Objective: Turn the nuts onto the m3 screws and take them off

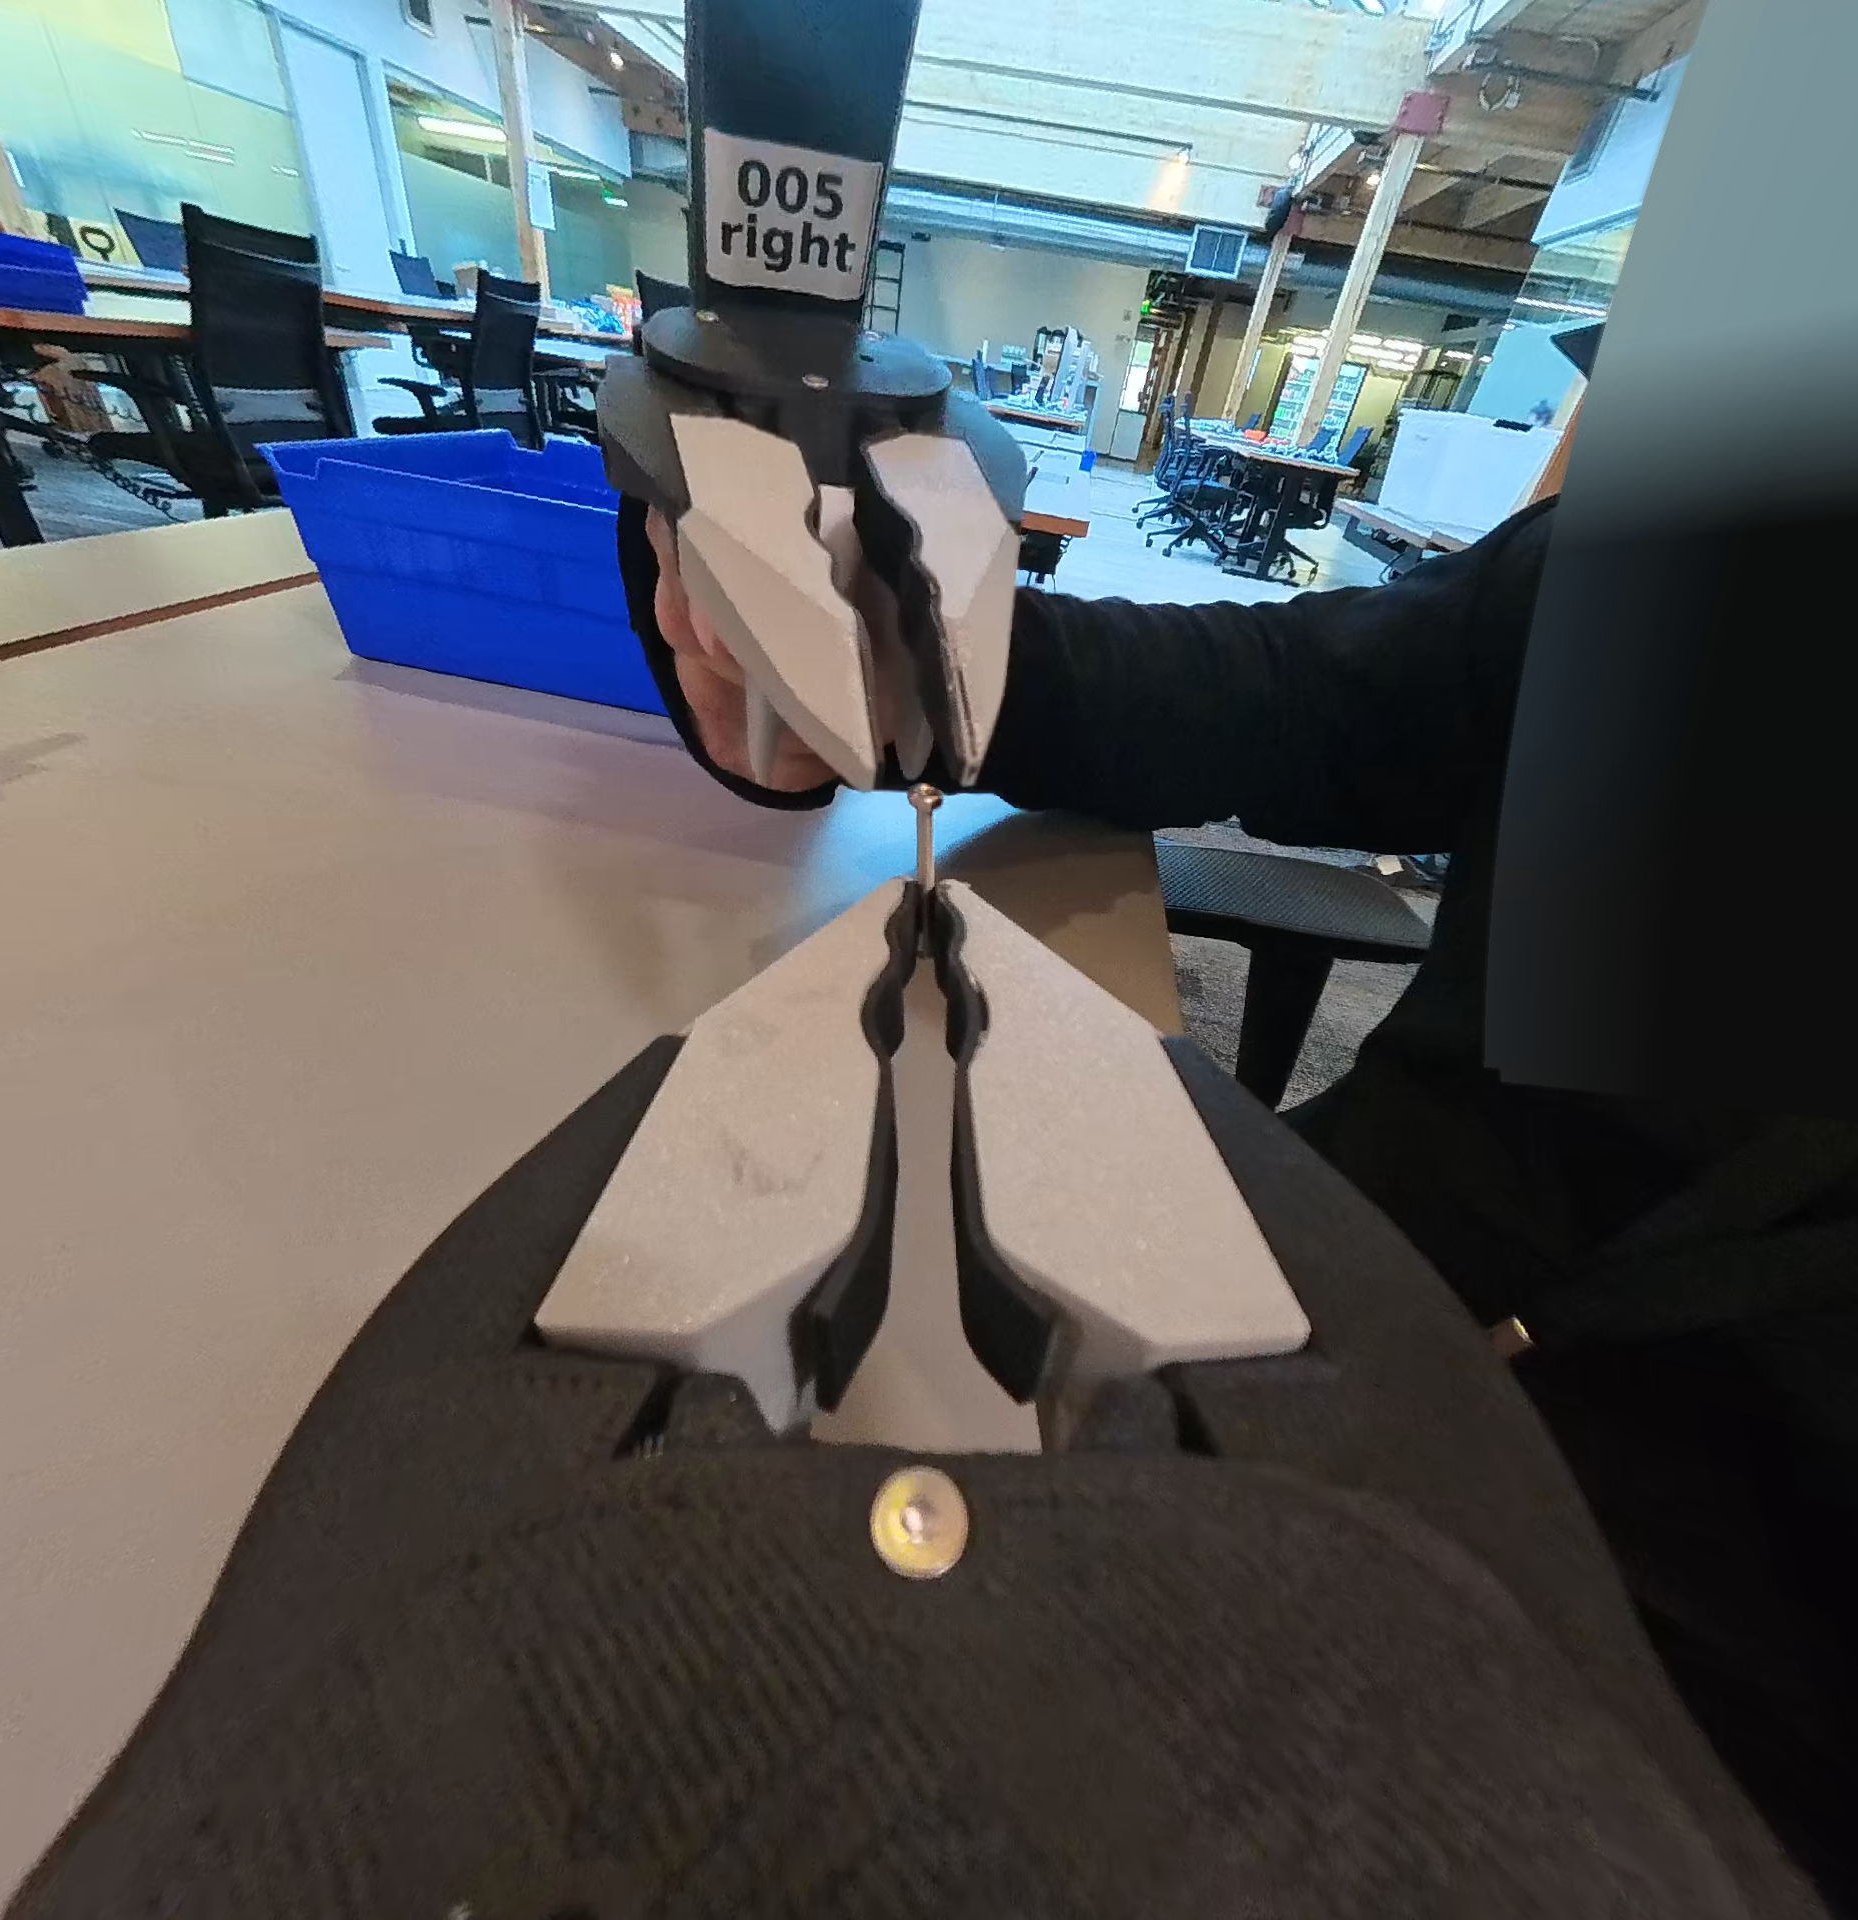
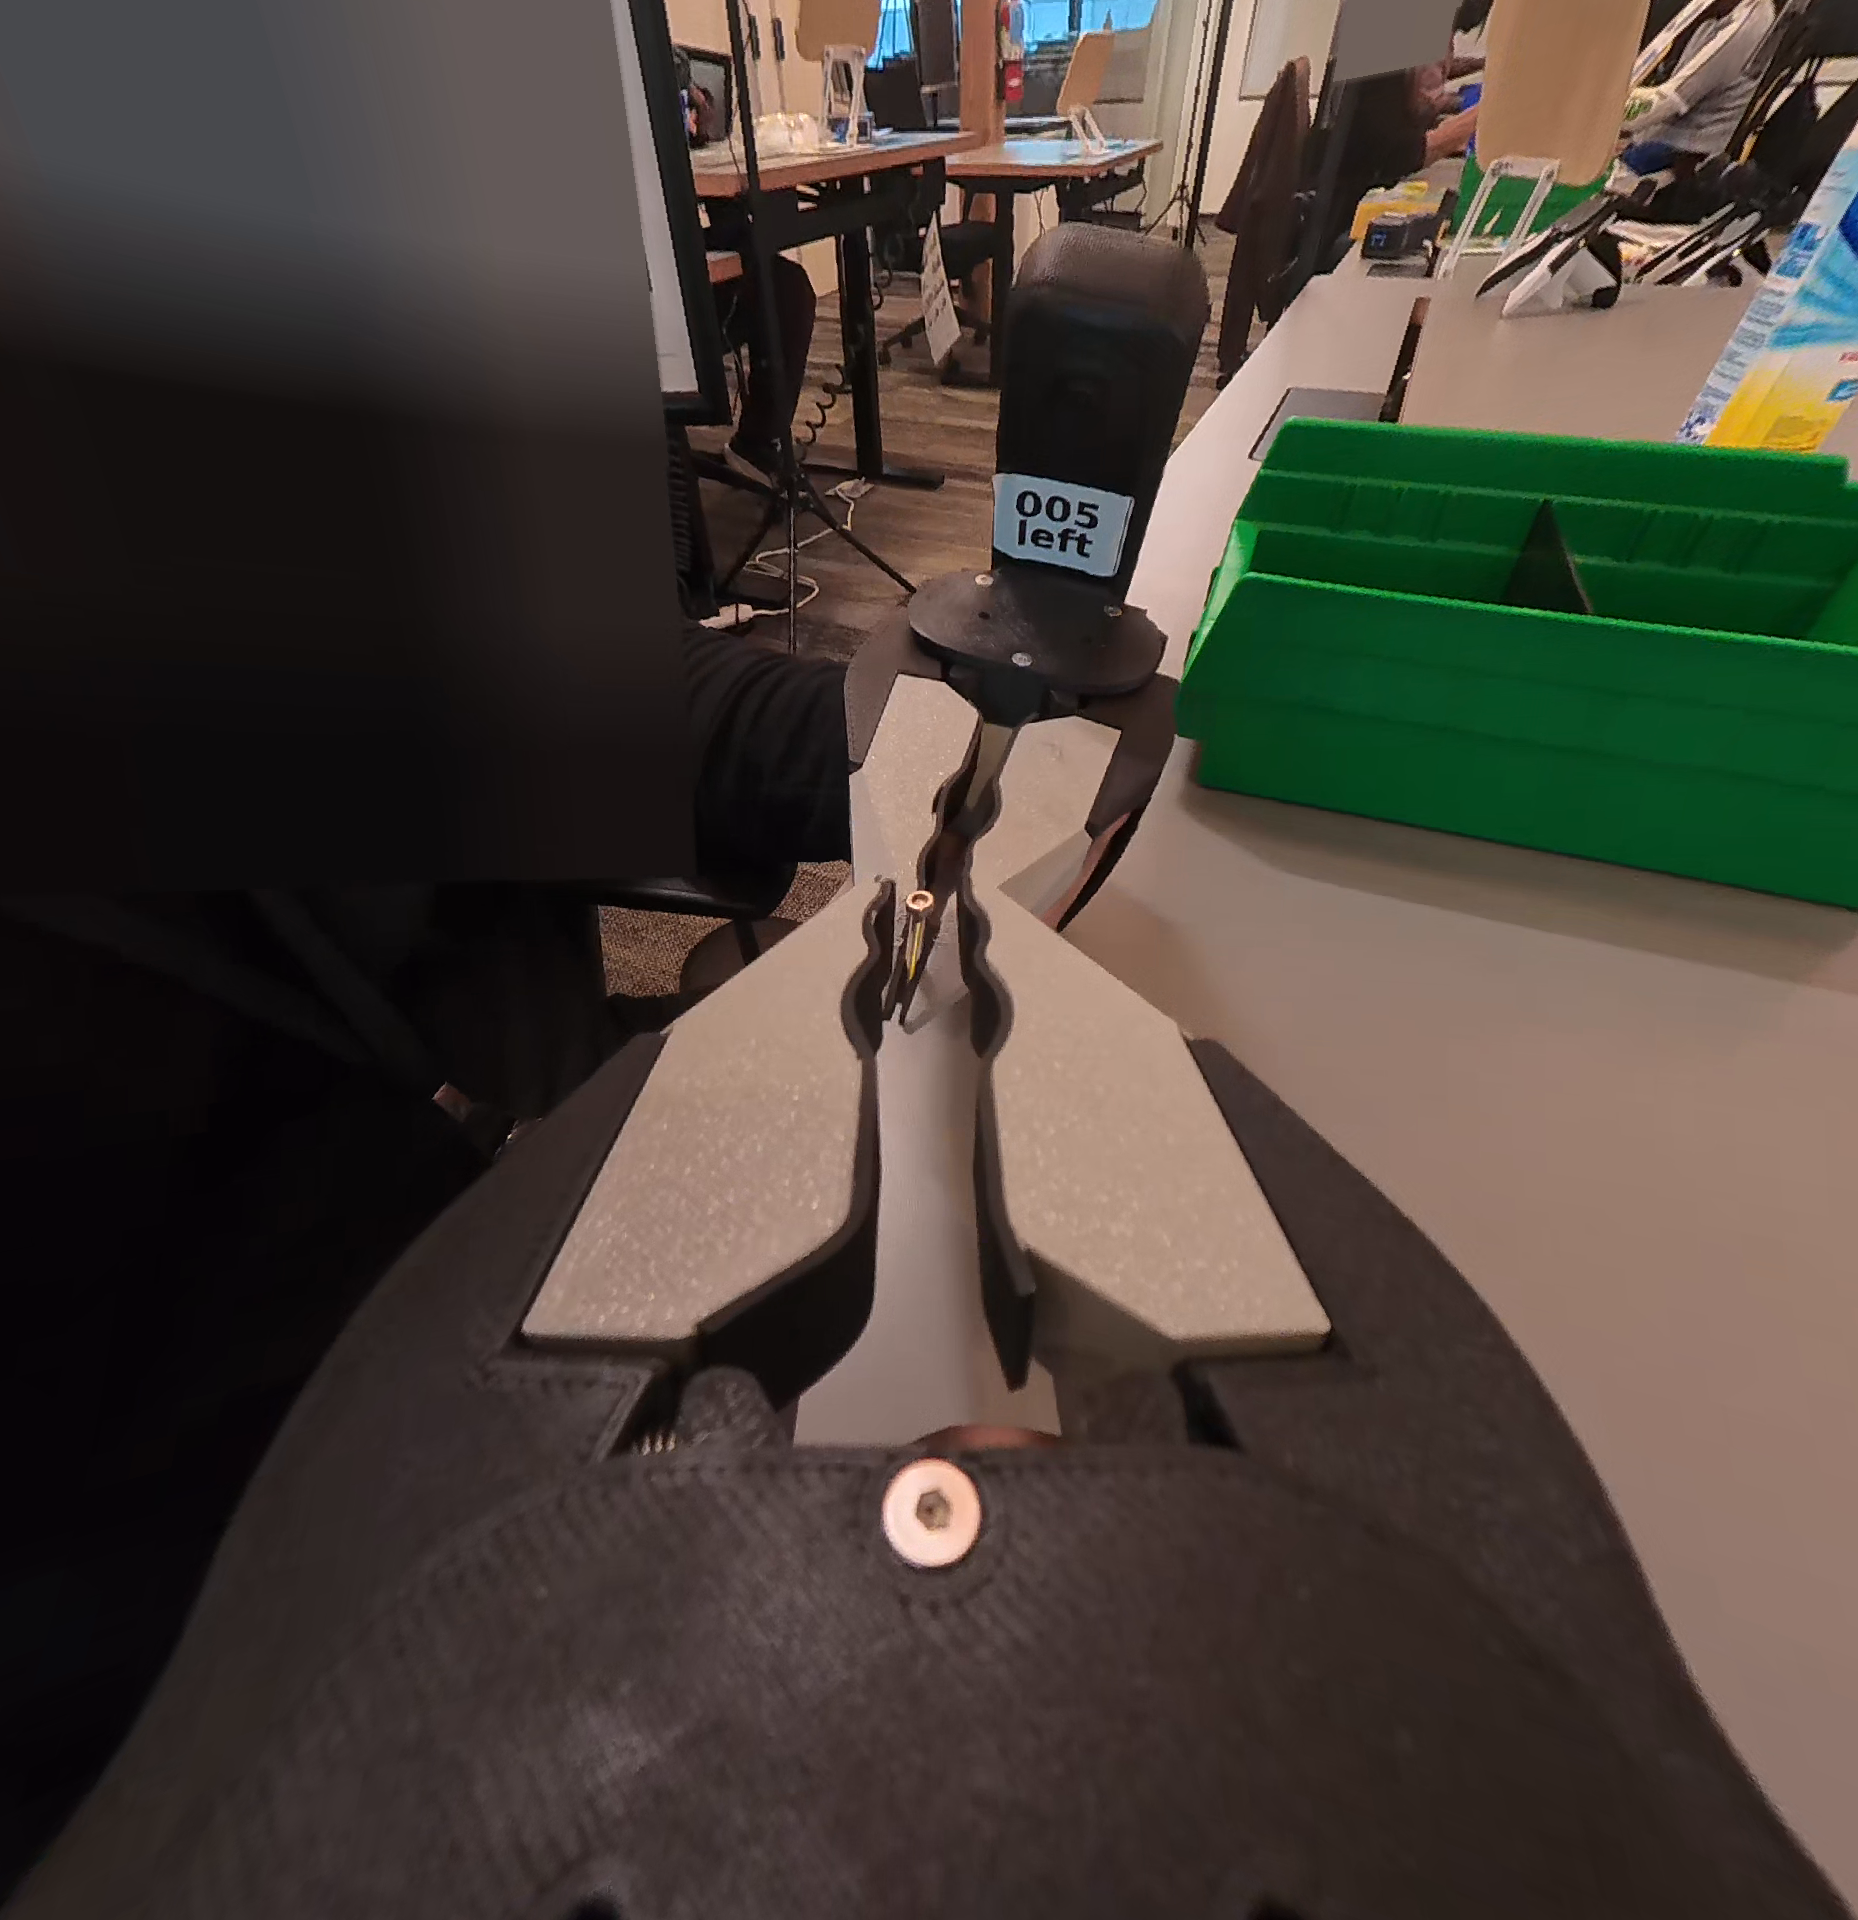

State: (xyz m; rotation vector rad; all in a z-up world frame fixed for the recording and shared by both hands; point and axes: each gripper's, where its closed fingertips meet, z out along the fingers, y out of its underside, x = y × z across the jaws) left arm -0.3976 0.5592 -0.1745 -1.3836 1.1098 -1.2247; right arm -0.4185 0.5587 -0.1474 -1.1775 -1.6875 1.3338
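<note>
Open office behind you, pale smooth desk (image 1: pixel 281 935) below, blue bin (image 1: pixel 468 561) on one side and green bin (image 2: pixel 1527 665) on the other. Your left hand-held gripper (image 1: pixel 923 904) is clenched on the thin steel screw (image 1: pixel 923 842), head up. The right hand-held gripper (image 2: pixel 920 920) looks nearly closed around that head; a nut I cannot make out. It's tiny, stiff, slick: pinch the shank low, gently.

Obstacles: blue plastic bin (image 1: pixel 468 561) on the far tabletop; green plastic divided bin (image 2: pixel 1527 686) beside the left gripper (image 2: pixel 940 914). Grey tabletop (image 1: pixel 281 987) bare near both. Grippers meet tip to tip, thin steel screw (image 1: pixel 923 842) between.
</note>
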